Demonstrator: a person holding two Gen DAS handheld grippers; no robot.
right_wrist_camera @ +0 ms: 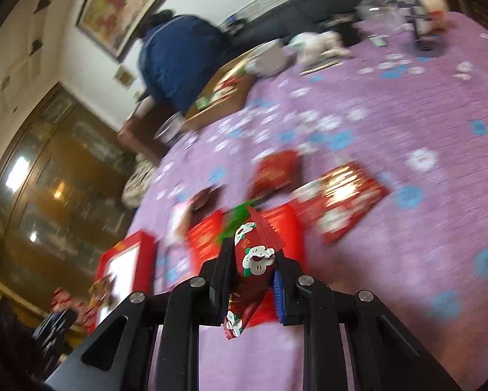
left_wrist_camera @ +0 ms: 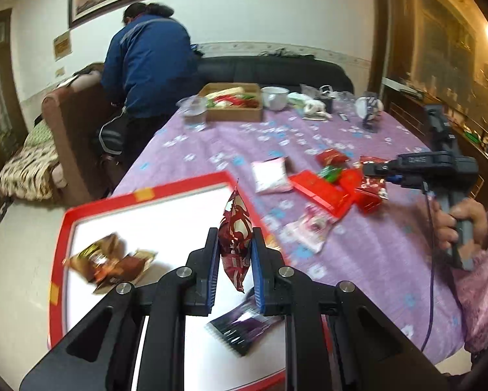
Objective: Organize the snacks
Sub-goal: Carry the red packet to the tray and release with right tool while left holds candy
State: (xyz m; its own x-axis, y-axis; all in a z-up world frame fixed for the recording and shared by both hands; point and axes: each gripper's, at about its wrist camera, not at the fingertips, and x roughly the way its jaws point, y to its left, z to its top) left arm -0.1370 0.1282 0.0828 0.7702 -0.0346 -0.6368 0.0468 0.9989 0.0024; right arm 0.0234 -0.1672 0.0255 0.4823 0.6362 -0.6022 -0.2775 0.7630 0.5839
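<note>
Left wrist view: the left gripper [left_wrist_camera: 235, 254] is pinching a dark red packet [left_wrist_camera: 233, 244] upright above the red tray [left_wrist_camera: 61, 228], which is holding a brown packet [left_wrist_camera: 104, 260] and a purple packet [left_wrist_camera: 240, 329]. Right wrist view: the right gripper [right_wrist_camera: 252, 267], angling downward over the purple tablecloth [right_wrist_camera: 390, 254], is clamping a red wrapper [right_wrist_camera: 253, 254] above the loose snacks [right_wrist_camera: 338, 198].

In the left wrist view we see the tray [left_wrist_camera: 61, 251] at lower left, on the table [left_wrist_camera: 374, 260], with two packets [left_wrist_camera: 107, 260] in its left part and another [left_wrist_camera: 240, 329] near the bottom centre. To its right, at mid frame, snacks [left_wrist_camera: 328, 189] lie scattered on the cloth. Behind them, at upper centre, stands a box [left_wrist_camera: 234, 112], a bowl [left_wrist_camera: 275, 96] to its right and a cup [left_wrist_camera: 194, 112] to its left.
</note>
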